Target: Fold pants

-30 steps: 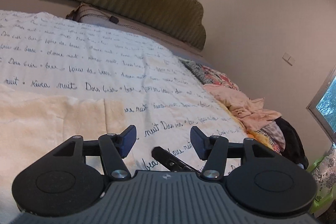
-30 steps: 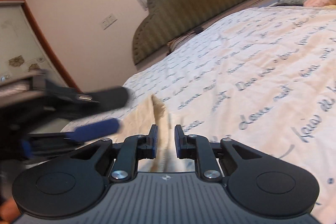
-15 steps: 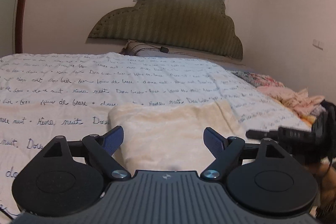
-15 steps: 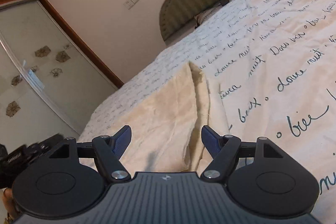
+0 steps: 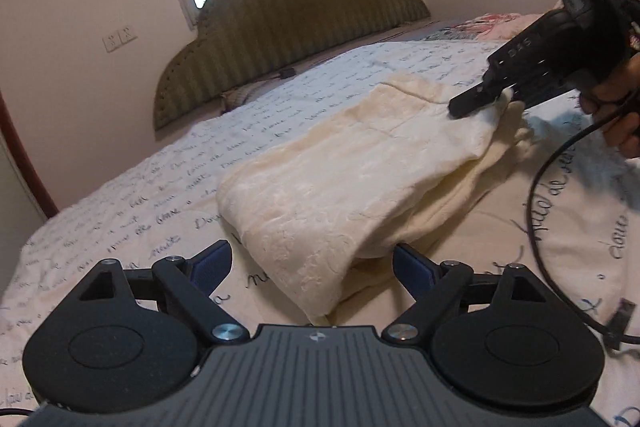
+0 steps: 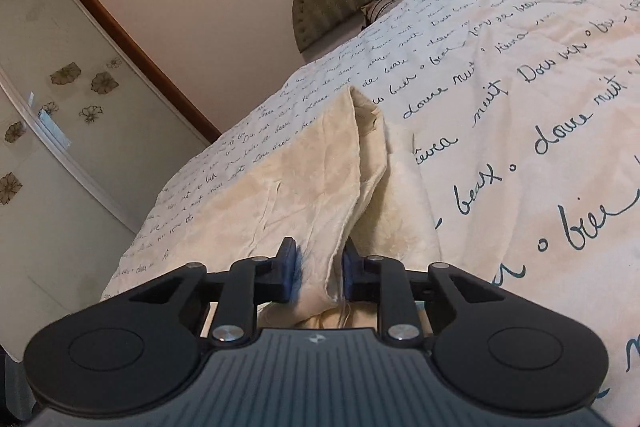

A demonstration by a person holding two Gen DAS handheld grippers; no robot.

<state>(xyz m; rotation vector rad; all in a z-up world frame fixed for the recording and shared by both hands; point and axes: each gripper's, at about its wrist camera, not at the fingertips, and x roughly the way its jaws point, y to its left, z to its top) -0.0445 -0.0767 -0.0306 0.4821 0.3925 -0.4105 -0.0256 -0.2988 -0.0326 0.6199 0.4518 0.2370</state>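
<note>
The cream pants (image 5: 360,179) lie folded in a thick stack on the bed. My left gripper (image 5: 312,267) is open, its blue pads either side of the stack's near corner, low over the bed. In the left wrist view my right gripper (image 5: 476,103) is at the stack's far right corner. In the right wrist view the right gripper (image 6: 320,273) is shut on an edge of the pants (image 6: 304,187), with cloth bunched between the pads.
The bed has a white cover (image 6: 520,107) with blue script. A green padded headboard (image 5: 288,7) stands at the far end. A black cable (image 5: 536,211) loops at the right. A wardrobe door (image 6: 44,131) stands left of the bed.
The right gripper has gone from open to shut on the pants' edge. The left gripper has swung round to the stack's near corner and stays open.
</note>
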